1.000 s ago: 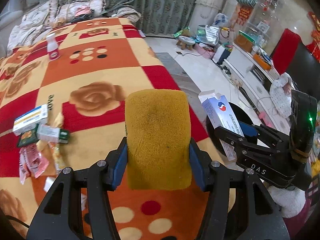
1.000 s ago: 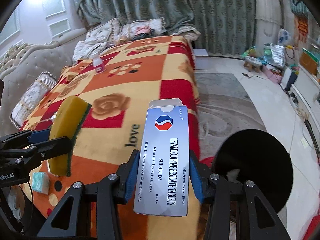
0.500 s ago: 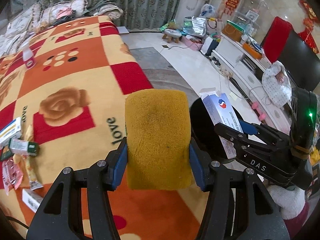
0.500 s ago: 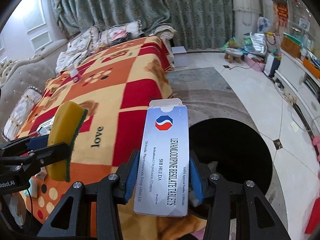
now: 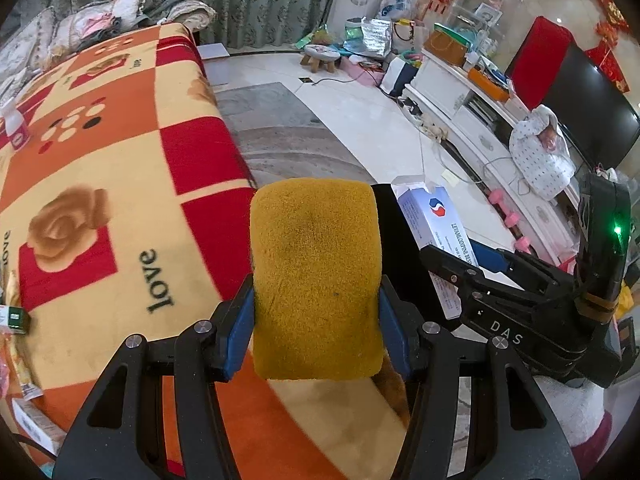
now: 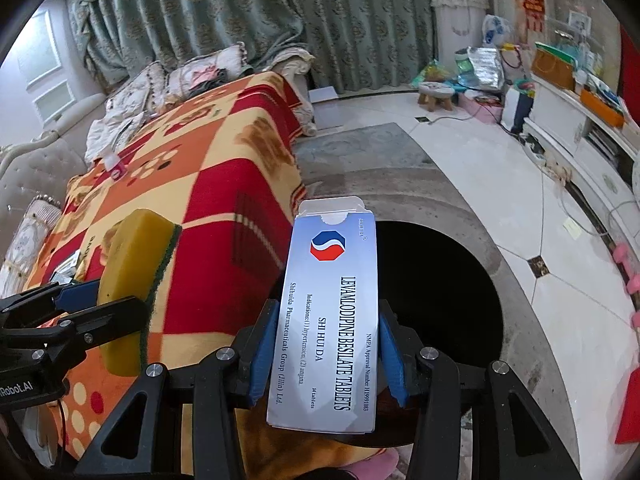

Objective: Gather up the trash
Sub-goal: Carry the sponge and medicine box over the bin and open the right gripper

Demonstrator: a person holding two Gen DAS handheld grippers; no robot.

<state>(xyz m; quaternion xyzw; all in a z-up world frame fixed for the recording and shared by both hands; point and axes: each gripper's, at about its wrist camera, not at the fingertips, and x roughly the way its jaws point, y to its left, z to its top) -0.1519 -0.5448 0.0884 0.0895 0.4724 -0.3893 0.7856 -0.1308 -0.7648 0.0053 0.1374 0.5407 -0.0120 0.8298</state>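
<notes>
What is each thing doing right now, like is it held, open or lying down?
Left gripper: shut on the sponge.
Sponge: held upright.
Right gripper: shut on the pill box.
Pill box: held, top flap open.
Bin: open, on the floor.
Bottle: standing on the blanket.
</notes>
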